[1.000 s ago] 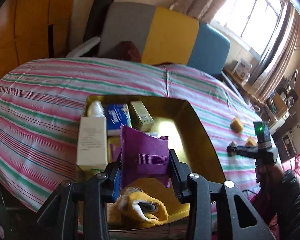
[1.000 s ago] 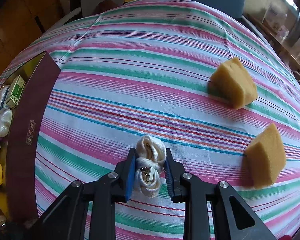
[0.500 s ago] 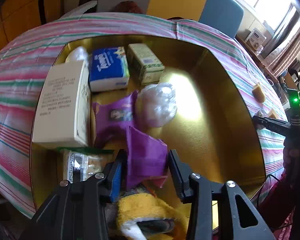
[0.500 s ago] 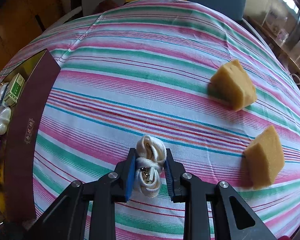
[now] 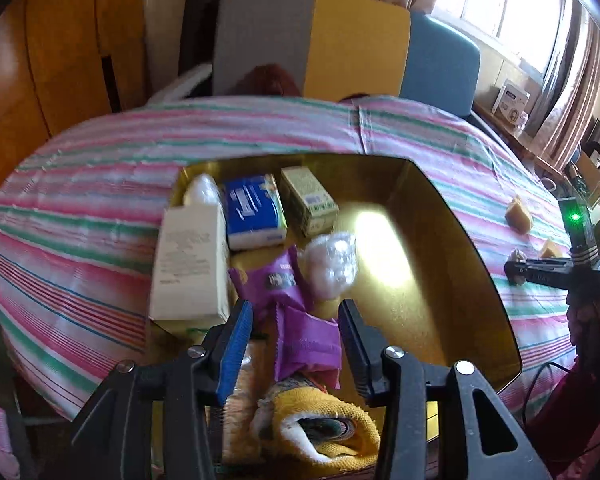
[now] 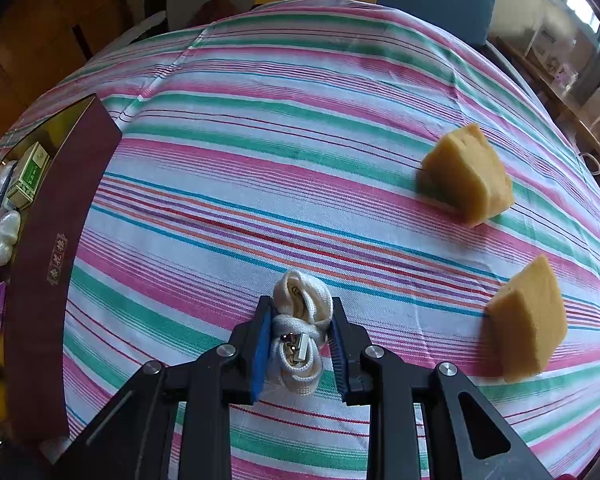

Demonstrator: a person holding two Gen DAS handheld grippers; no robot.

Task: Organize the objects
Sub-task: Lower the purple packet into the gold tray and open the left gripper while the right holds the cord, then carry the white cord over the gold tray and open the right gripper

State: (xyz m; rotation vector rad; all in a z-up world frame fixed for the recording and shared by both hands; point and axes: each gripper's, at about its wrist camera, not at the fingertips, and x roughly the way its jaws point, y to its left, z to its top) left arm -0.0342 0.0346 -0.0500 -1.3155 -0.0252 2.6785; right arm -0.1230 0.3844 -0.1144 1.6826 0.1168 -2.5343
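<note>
Left gripper (image 5: 296,318): jaws opening, clear of the purple foil sachet (image 5: 308,342) between them, inside the gold-lined box (image 5: 440,220). Right gripper (image 6: 298,322): clamped on white coiled cord (image 6: 300,320), striped tablecloth (image 6: 300,120), box at nine o'clock.

Both black plastic grippers (image 5: 296,344) (image 6: 298,344) are sporting blue ribbed finger pads (image 5: 236,348), silver screws (image 6: 447,368), one glowing green light (image 5: 575,217).

The left hand-held gripper (image 5: 296,320) has dropped over the gold box (image 5: 480,280); its jaws are opening, and the purple packet (image 5: 308,344), pinched a second ago, now lies loose between them, clear of both pads.
</note>
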